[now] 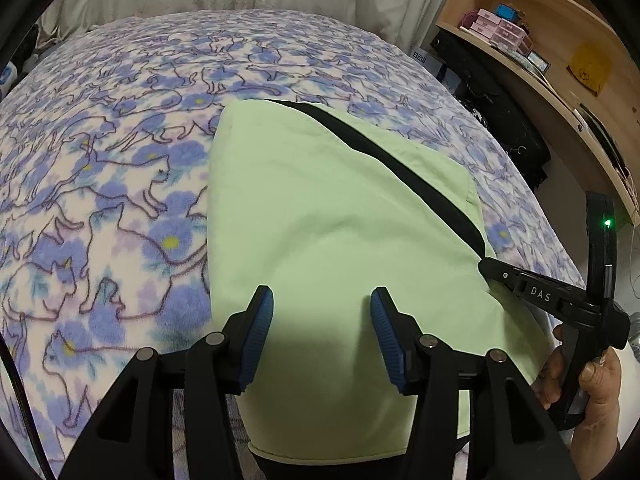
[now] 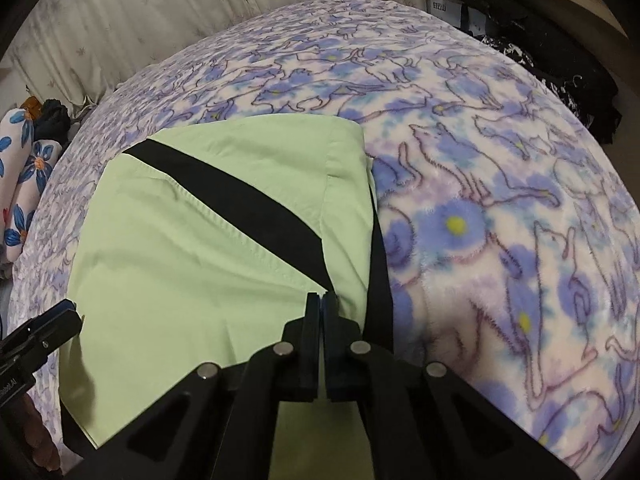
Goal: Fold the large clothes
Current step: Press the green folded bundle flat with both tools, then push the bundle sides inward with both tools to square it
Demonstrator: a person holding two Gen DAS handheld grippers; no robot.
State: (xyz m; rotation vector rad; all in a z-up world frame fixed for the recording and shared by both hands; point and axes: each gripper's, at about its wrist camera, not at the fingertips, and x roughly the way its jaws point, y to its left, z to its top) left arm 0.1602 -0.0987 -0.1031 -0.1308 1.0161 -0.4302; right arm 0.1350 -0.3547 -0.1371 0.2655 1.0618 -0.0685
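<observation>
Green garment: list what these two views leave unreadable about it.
- Near hem of the green garment: left wrist view, hidden behind the left gripper.
- Whether the right gripper pinches cloth: its shut fingers cover the contact.
- Garment type: folded, layers underneath hidden.
- Shelf boxes: too small to read.

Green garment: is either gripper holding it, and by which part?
The right gripper is shut at the green garment's right edge, by the black stripe; actual pinch unclear. The left gripper is open above it, holding nothing.
</observation>
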